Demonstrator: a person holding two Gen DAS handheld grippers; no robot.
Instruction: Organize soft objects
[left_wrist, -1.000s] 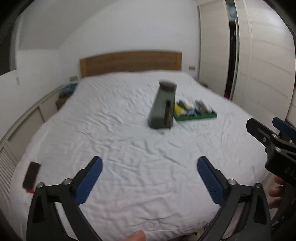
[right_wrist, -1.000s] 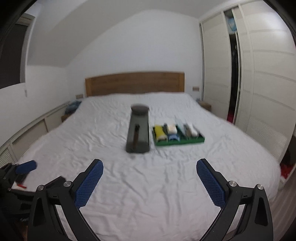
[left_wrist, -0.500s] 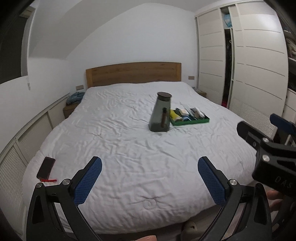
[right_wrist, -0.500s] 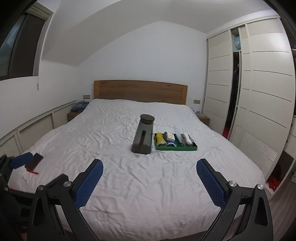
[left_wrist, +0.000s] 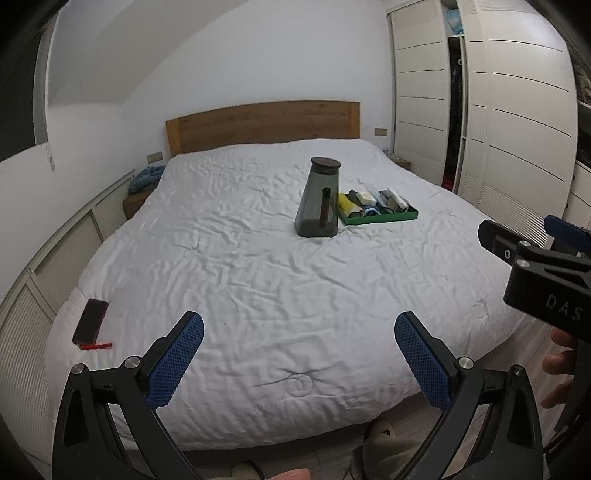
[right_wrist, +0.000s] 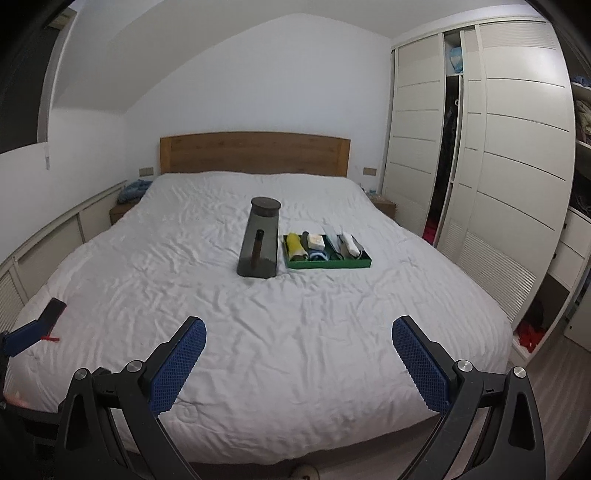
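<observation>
Phone (left_wrist: 90, 321), dark, flat, red strap: lower left of left wrist view, near bed edge. Bed (right_wrist: 295, 306): white quilt, finely creased; wooden headboard (right_wrist: 255, 153) behind. Pitcher (right_wrist: 259, 238): smoky translucent, tapered, round dark lid, upright at frame centre. Just right of it, green tray (right_wrist: 328, 263): shallow, rectangular, holding rolled soft objects (right_wrist: 295, 245), yellow, white, blue, grey, side by side. Wardrobe (right_wrist: 509, 177): pale panelled doors, far right. Left gripper (left_wrist: 299, 356): jaws spread, empty, blue mesh-textured pads. Right gripper (right_wrist: 299, 360): jaws spread, empty.

My fingers (right_wrist: 421, 365) carry blue mesh-textured pads on black frames. White quilt (right_wrist: 295, 314); smoky grey jug (right_wrist: 259, 242); green tray (right_wrist: 328, 263); yellow roll (right_wrist: 295, 245); brown wooden headboard (right_wrist: 255, 153).
</observation>
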